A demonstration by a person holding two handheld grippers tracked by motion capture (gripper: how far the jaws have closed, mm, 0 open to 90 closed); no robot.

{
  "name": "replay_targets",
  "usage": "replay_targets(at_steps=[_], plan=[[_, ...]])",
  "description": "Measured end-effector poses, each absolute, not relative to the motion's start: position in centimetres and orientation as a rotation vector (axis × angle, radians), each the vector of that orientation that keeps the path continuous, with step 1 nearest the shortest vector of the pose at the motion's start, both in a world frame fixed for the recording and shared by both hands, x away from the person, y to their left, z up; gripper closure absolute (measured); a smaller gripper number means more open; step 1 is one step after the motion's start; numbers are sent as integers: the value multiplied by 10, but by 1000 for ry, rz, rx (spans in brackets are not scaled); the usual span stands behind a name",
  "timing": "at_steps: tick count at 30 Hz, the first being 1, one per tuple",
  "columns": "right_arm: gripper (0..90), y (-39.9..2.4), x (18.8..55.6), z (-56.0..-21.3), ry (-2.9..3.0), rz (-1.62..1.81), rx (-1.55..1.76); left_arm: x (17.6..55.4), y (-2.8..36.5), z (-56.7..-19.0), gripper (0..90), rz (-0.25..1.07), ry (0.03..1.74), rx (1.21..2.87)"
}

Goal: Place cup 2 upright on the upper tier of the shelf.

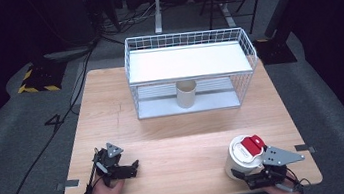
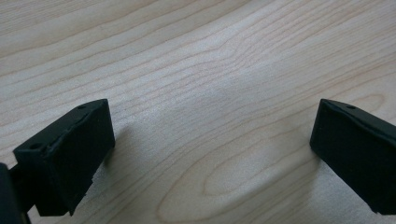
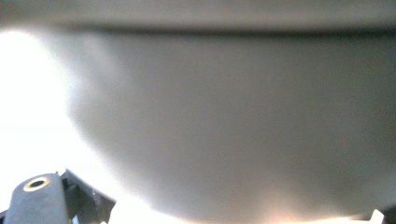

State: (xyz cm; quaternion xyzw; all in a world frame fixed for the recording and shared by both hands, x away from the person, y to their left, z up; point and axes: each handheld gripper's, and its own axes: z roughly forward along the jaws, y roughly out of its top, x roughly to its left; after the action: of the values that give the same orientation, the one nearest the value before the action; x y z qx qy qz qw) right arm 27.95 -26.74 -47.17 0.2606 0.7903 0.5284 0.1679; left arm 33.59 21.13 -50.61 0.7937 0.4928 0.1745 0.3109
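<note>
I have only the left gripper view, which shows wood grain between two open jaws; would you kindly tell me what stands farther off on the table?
Observer: A white wire rack stands at the far side of the table.
Operator: Is anything inside it?
Observer: A beige cup stands upright on its lower level, under the white shelf.
Operator: And where is the right gripper?
Observer: The right gripper is at the near right edge, close up to a white container with a red flap on its lid.
</note>
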Motion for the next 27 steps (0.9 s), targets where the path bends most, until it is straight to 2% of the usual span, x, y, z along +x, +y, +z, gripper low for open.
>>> replay_targets(at_steps=[27], plan=[[143, -272, 307, -418, 2201, 1539, 718, 336, 211, -506, 4, 460, 1298, 2098]])
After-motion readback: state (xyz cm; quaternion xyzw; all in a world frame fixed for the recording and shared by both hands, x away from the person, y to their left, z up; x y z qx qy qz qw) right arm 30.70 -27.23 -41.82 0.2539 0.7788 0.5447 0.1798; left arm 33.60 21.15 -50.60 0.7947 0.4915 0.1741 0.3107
